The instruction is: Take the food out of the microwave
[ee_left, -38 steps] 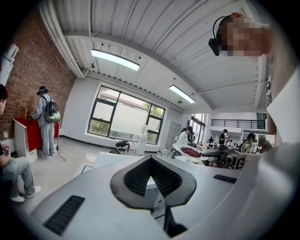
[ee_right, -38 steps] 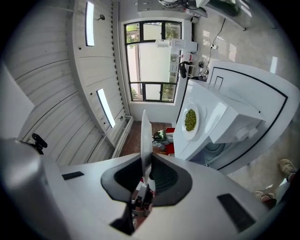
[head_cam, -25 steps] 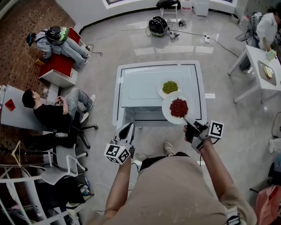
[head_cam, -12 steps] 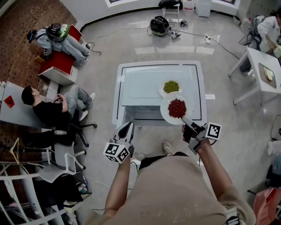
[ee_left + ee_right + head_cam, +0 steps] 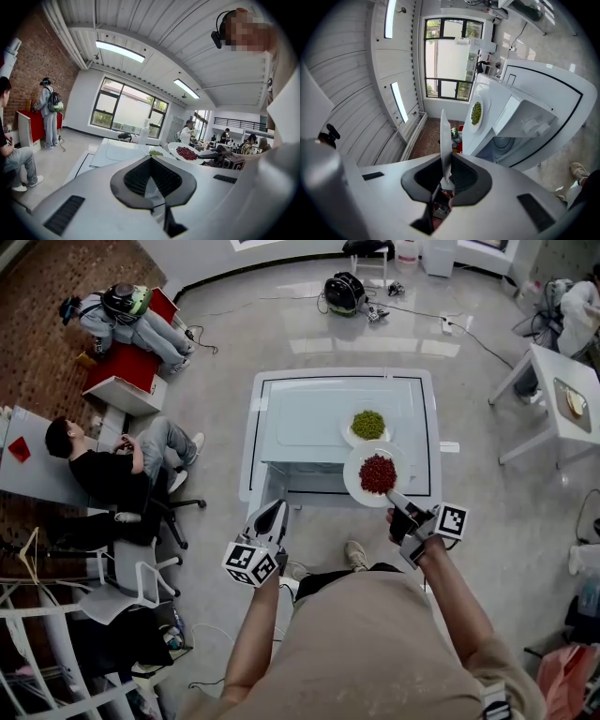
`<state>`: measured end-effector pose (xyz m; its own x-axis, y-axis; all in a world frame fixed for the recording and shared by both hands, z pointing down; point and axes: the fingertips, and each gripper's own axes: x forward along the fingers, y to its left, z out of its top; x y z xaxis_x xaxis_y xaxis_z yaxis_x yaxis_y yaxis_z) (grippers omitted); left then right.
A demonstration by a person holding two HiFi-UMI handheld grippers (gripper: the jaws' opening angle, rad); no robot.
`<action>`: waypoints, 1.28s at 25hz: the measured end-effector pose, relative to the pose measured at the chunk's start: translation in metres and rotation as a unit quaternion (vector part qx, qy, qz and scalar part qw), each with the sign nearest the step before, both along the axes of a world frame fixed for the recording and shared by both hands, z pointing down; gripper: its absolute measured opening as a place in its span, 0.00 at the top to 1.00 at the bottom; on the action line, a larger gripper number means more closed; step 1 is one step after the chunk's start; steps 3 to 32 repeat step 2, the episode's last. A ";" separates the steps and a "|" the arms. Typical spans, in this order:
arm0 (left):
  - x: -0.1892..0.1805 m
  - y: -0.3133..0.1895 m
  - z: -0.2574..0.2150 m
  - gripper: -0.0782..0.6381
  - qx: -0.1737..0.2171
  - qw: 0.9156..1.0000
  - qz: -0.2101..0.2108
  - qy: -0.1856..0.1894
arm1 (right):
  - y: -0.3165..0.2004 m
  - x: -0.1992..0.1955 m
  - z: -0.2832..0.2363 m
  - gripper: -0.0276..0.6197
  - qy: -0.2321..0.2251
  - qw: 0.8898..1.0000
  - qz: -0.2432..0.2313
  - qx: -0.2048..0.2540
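Observation:
A white plate of red beans (image 5: 377,474) hangs over the front right corner of the white microwave (image 5: 309,423). My right gripper (image 5: 394,500) is shut on its near rim. In the right gripper view the plate (image 5: 444,140) shows edge-on between the jaws. A second plate, with green peas (image 5: 367,425), rests on the microwave top just behind it and also shows as the pea plate (image 5: 476,112). My left gripper (image 5: 270,518) hovers at the front left of the microwave, shut and holding nothing. The left gripper view shows the bean plate (image 5: 186,153) to the right.
The microwave stands on a white table (image 5: 258,399). A seated person (image 5: 103,470) and an office chair (image 5: 159,521) are at the left. Another white table (image 5: 562,399) stands at the right, and a black bag (image 5: 342,292) lies on the floor behind.
My right gripper and the bean plate have sunk slightly toward the microwave's front corner. The left gripper has stayed where it was.

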<state>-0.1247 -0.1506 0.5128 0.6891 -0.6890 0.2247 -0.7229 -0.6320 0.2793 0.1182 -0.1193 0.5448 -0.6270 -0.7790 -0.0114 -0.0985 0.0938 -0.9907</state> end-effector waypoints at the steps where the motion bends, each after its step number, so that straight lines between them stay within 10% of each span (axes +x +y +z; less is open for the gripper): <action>1: 0.000 0.001 0.002 0.88 -0.002 1.000 0.000 0.000 | 0.001 0.000 0.004 0.89 0.001 1.000 0.001 -0.003; 32: -0.001 0.001 0.004 0.88 -0.003 1.000 0.000 0.000 | 0.002 0.001 0.008 0.89 0.001 1.000 0.001 -0.006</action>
